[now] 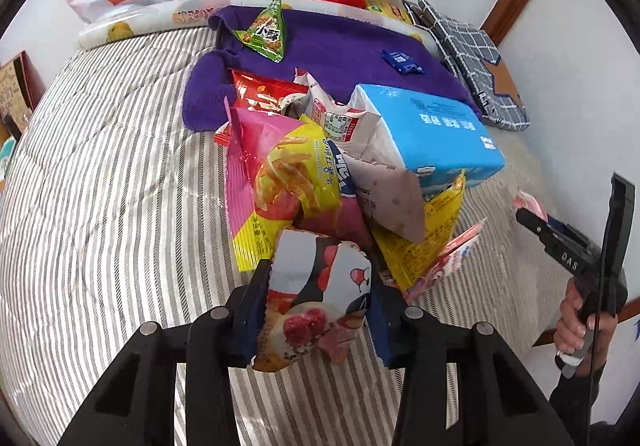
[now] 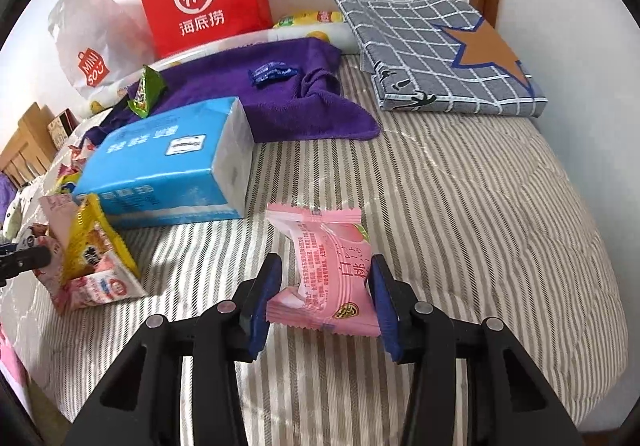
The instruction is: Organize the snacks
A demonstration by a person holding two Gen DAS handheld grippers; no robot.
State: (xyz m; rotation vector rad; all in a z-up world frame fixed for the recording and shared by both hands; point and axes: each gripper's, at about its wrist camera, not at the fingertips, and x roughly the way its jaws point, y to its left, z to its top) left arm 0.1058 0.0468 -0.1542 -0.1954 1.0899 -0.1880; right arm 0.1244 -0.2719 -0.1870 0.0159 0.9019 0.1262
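Right gripper, lower centre of its frame, is clamped across a pink crinkly plastic peach-snack packet. Judged light, soft and slippery; best held mid-body, not at the crimped ends. Left gripper grips a white-and-red cartoon-printed snack pouch, lower centre, before the snack pile.

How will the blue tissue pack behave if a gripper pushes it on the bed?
The blue tissue pack looks soft and light, so it would probably dent. Lying flat, it should slide rather than roll, though the striped quilt may drag it.
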